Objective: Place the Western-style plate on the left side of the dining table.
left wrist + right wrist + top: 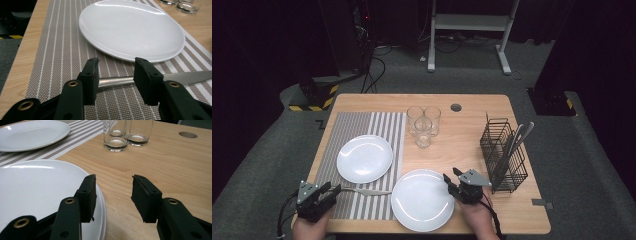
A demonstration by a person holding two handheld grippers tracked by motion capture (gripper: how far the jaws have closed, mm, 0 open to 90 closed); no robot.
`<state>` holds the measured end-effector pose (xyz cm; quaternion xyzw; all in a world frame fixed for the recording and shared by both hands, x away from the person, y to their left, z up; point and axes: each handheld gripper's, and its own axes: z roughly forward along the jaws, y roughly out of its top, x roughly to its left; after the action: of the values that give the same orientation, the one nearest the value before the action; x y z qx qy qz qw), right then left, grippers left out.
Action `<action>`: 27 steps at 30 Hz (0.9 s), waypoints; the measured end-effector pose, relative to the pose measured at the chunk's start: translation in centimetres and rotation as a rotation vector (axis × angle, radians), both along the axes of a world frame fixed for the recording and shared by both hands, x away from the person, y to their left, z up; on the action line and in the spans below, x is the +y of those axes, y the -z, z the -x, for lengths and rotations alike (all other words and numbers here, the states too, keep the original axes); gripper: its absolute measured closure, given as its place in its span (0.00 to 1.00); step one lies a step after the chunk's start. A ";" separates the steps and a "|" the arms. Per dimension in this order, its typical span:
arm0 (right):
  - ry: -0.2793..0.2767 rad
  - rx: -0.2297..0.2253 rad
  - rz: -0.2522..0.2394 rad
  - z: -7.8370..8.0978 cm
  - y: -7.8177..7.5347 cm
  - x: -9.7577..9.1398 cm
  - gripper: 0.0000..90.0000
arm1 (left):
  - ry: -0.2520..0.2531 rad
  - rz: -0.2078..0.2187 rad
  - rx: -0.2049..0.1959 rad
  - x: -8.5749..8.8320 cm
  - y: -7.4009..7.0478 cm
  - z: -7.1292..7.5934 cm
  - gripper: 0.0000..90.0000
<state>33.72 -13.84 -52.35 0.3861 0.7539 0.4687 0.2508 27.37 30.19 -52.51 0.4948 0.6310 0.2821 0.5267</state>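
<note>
Two grippers at work | left gripper point(115, 75) straddles the knife point(175, 78) on the placemat point(57, 50), jaws apart, unclamped | right gripper point(113, 195) half-open at our near plate point(37, 192) rim | table-setting, we judge, unfinished

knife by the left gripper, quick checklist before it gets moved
1. Knife handle between the left gripper jaws: ok.
2. Pads pressing on the handle: not ok, there is a gap on each side.
3. Knife flat on the placemat, apart from the far plate: ok.
4. Right gripper holds nothing, jaws open at the near plate rim: ok.
5. Glasses well away from both grippers: ok.
6. Which way the blade edge faces: cannot tell.
</note>
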 end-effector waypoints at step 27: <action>-0.027 -0.011 0.003 0.0 0.2 0.1 0.59 | 0.102 -0.012 -0.010 -3.8 -1.6 -2.4 0.58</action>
<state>33.75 -13.73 -52.58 0.3731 0.7583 0.4729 0.2491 29.74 26.39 -50.88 0.5280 0.6006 0.2610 0.5407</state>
